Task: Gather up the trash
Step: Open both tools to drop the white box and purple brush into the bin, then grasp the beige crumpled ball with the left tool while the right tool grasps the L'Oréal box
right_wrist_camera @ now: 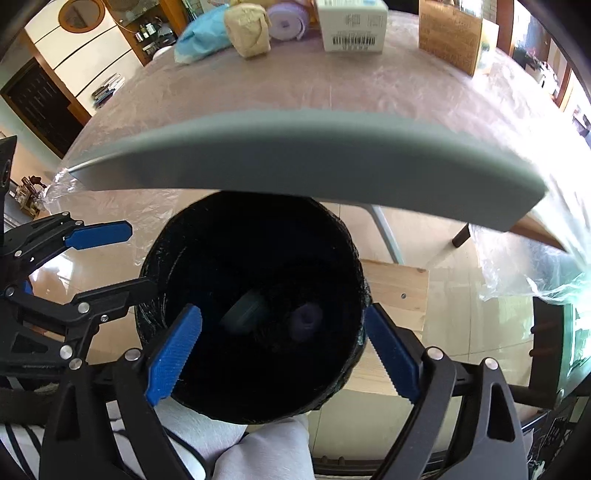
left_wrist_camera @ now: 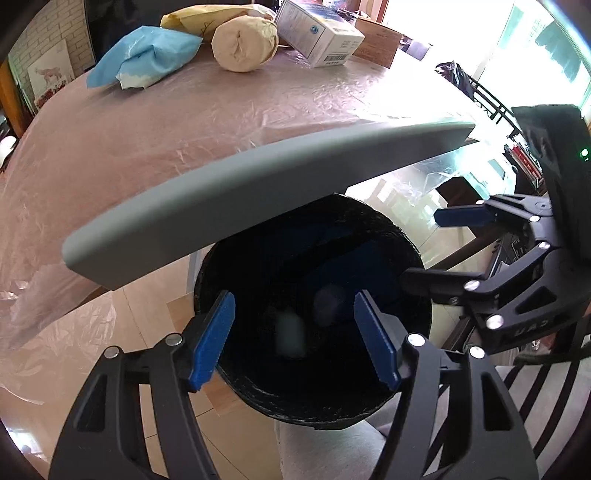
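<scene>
A black-lined trash bin [left_wrist_camera: 258,384] stands on the floor below the table's grey edge [left_wrist_camera: 258,192]; it also shows in the right wrist view [right_wrist_camera: 251,398]. Inside lie a pale blurred piece [left_wrist_camera: 291,334] and a dark round piece [left_wrist_camera: 328,304]; the right wrist view shows a grey round piece [right_wrist_camera: 242,310] and a purplish piece [right_wrist_camera: 306,321]. My left gripper [left_wrist_camera: 293,339] is open and empty above the bin's mouth. My right gripper [right_wrist_camera: 282,350] is open and empty above the bin too. Each gripper shows in the other's view, at the right [left_wrist_camera: 439,245] and at the left [right_wrist_camera: 138,258].
On the far side of the plastic-covered table [left_wrist_camera: 166,122] lie a blue bag [left_wrist_camera: 147,55], a tan bundle [left_wrist_camera: 243,42], a white carton [left_wrist_camera: 321,33] and a brown box [right_wrist_camera: 448,37]. A wooden board [right_wrist_camera: 399,291] and table legs stand beside the bin. A dark chair [left_wrist_camera: 532,387] is at the right.
</scene>
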Demonstrator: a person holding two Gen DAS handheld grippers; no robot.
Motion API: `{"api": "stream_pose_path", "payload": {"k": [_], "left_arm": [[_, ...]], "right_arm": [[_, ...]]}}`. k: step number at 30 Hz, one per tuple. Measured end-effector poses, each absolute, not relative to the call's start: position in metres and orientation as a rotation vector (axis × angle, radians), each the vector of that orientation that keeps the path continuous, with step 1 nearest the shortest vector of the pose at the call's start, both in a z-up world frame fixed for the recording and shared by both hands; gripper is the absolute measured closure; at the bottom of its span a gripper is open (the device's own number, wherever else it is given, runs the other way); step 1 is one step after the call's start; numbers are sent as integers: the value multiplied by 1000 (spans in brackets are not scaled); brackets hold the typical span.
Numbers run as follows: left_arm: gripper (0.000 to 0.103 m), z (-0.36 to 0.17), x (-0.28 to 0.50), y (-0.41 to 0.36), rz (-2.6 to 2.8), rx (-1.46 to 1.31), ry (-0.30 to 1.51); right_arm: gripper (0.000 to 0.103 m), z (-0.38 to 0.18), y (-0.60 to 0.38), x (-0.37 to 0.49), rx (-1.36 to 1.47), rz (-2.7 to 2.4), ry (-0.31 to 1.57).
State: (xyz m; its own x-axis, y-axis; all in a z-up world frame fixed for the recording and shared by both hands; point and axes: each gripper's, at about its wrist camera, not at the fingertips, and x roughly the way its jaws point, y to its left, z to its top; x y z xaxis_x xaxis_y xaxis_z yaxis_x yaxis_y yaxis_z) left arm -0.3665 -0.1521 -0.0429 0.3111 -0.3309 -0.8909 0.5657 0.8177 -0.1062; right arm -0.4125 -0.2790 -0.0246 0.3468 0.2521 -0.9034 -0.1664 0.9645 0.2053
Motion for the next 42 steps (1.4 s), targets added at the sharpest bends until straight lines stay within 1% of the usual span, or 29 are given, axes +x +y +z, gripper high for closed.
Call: {"api": "stream_pose_path", "payload": {"k": [4,6,8,9,10,12,13,17,23,29,36,38,42], "left_arm": [[34,-32,-369,-149,-603,233,1100],[32,-22,-372,-147,-618,222,1085],[27,-6,-378,-144,-642,215,1050],[22,6,-380,-142,-664,202,1021],[16,13,-381,-140,-674,192,1002],[7,32,-380,-140,-675,169,943],[5,41,-377,-141,-663,158,915],[5,61,-350,-144,-616,112,833],[5,56,-302,-167,-592,194,795],[5,37,-266,-184,-633,295,840],[5,27,-239,-192,-700,313,870],[8,27,-232,-195,-731,320,870],[23,25,-221,-206,-773,362,872]], "right_arm": [[14,-3,-283,-421,32,281,1128],[14,15,-286,-428,2,289,1080],[13,33,-292,-434,-5,283,1023],[9,44,-298,-436,2,276,985],[7,55,-305,-436,10,260,950],[5,73,-319,-431,23,210,886],[4,81,-326,-425,27,184,863],[4,96,-344,-394,4,72,801],[4,93,-376,-330,44,-11,802],[4,76,-388,-289,-2,-2,862],[4,59,-394,-260,-17,87,913],[4,56,-393,-257,-18,108,911],[4,51,-390,-251,-20,150,911]]}}
